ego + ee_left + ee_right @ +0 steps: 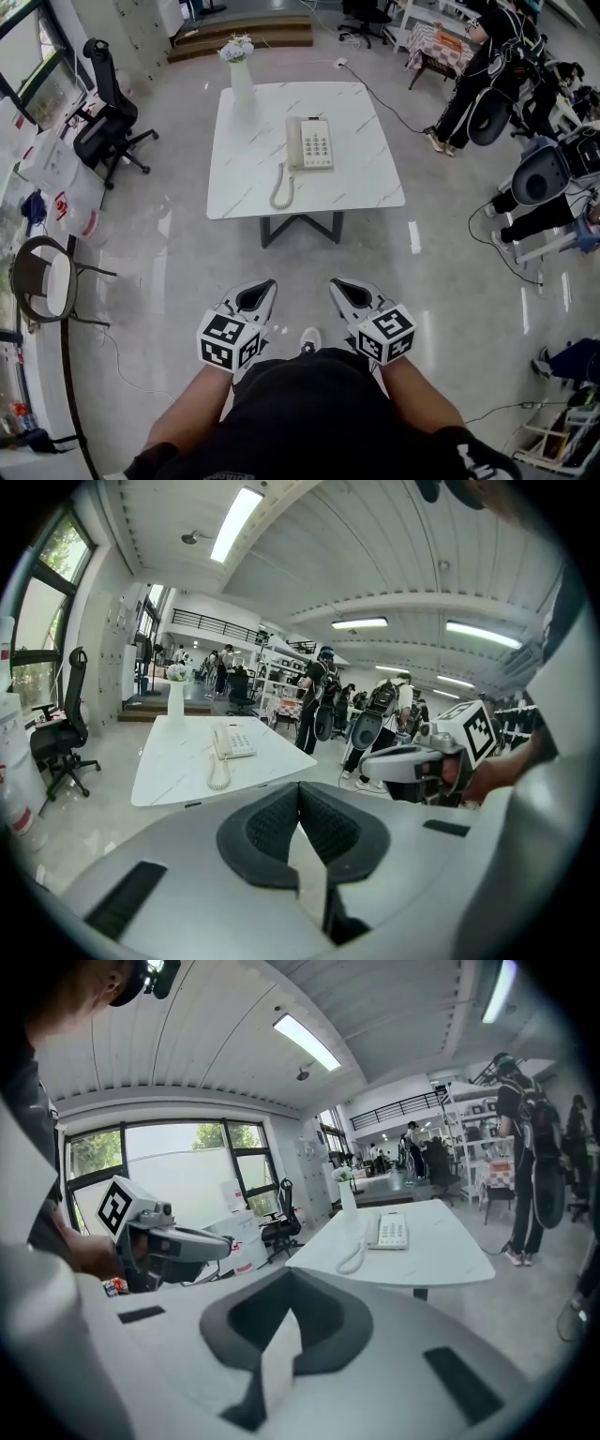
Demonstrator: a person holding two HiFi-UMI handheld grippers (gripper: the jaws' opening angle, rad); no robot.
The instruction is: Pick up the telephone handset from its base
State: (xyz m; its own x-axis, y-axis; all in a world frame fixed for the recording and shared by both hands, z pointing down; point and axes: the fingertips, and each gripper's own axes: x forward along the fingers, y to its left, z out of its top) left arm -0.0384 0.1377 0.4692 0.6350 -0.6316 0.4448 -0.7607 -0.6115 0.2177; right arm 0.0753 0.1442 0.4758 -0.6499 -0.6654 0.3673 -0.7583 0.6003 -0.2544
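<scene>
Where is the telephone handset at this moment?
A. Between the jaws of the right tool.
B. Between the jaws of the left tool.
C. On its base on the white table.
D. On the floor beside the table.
C: the handset lies on its base on the white table, while the left tool and the right tool are both shut, empty and well short of the table.
</scene>
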